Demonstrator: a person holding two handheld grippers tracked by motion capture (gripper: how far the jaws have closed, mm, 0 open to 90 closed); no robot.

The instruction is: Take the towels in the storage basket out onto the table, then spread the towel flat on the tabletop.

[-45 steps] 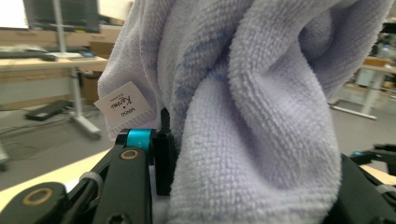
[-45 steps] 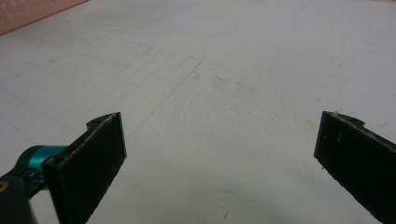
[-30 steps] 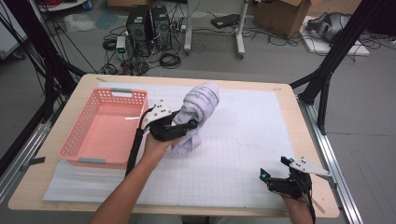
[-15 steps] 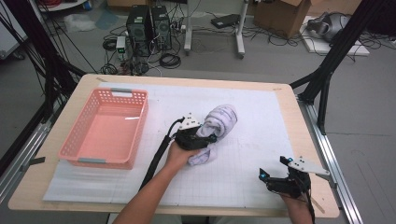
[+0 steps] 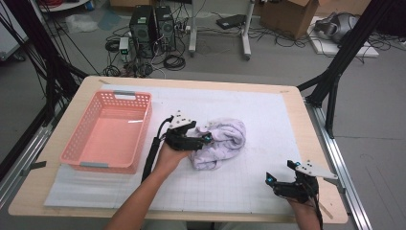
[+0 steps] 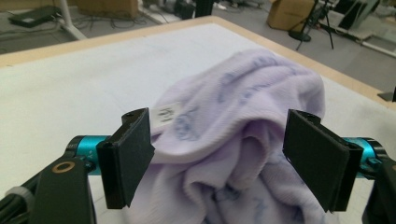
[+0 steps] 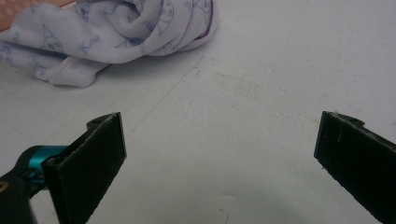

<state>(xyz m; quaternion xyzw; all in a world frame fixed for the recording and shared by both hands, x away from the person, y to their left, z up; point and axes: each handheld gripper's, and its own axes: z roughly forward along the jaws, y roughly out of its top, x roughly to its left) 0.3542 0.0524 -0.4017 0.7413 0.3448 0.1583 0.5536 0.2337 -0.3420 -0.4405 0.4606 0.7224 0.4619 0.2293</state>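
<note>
Wooden worktop (image 5: 306, 143) with white gridded mat; cables, computer towers, boxes on floor beyond.

Item: pale lilac printed garment (image 5: 220, 143), crumpled in heap at mat centre, right of empty pink basket (image 5: 107, 136). Small white label (image 6: 166, 113) visible near left jaw.

Left claw (image 5: 194, 140): jaws wide, straddling garment, pads not pressing cloth.

Right claw (image 5: 282, 184): jaws wide, empty, near right corner, well apart from garment.

Handling, judged: light, soft, limp knit; folds shift, drape when lifted. Not fragile, not slippery. Best hold: thick bunched fold or hem edge, pinched firmly.
</note>
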